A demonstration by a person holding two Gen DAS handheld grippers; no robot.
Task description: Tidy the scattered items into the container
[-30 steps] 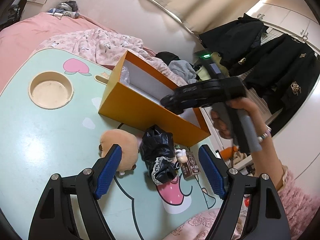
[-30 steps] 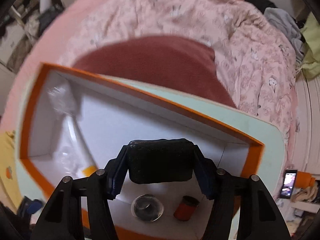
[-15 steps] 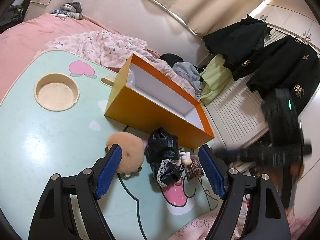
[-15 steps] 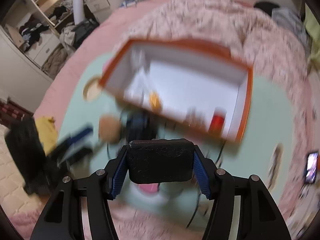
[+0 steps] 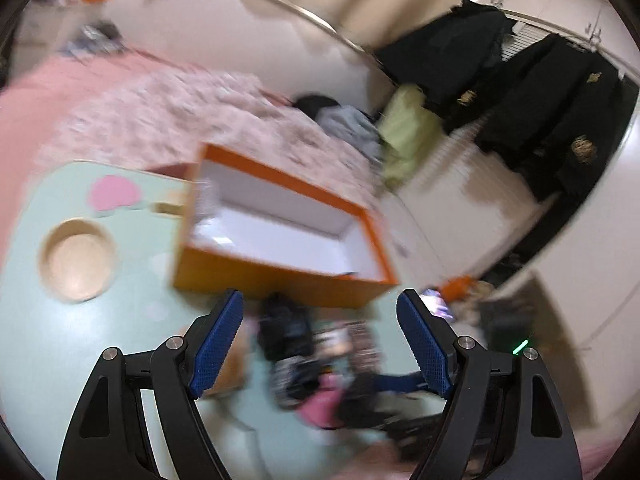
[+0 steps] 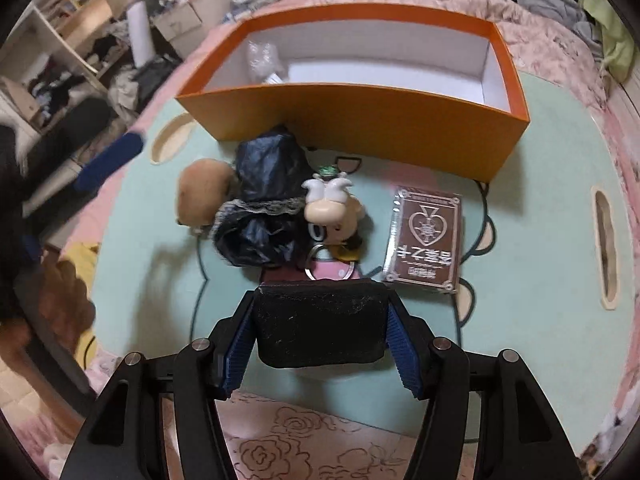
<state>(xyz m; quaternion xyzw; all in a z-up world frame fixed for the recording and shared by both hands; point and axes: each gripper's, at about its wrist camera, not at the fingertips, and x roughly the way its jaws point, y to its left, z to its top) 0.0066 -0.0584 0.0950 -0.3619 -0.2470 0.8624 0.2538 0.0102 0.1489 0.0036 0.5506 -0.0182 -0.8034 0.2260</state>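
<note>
Mint-green bench (image 6: 540, 216) fills the view beneath the right hand-held gripper (image 6: 320, 330), which pinches a black block (image 6: 320, 326) and has swung back from above the orange box (image 6: 360, 120), block undelivered. Beyond its tips lie keychain figure (image 6: 332, 208), card box (image 6: 426, 240), black bundle (image 6: 268, 204). Left hand-held gripper (image 5: 320, 344) hangs spread, empty.

Soft indoor light; left view motion-blurred, right view sharp, fisheye-bent edges

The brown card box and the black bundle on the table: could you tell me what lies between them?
In the right wrist view, a cartoon figure keychain lies between the black bundle and the brown card box, touching the bundle and apart from the card box.
</note>
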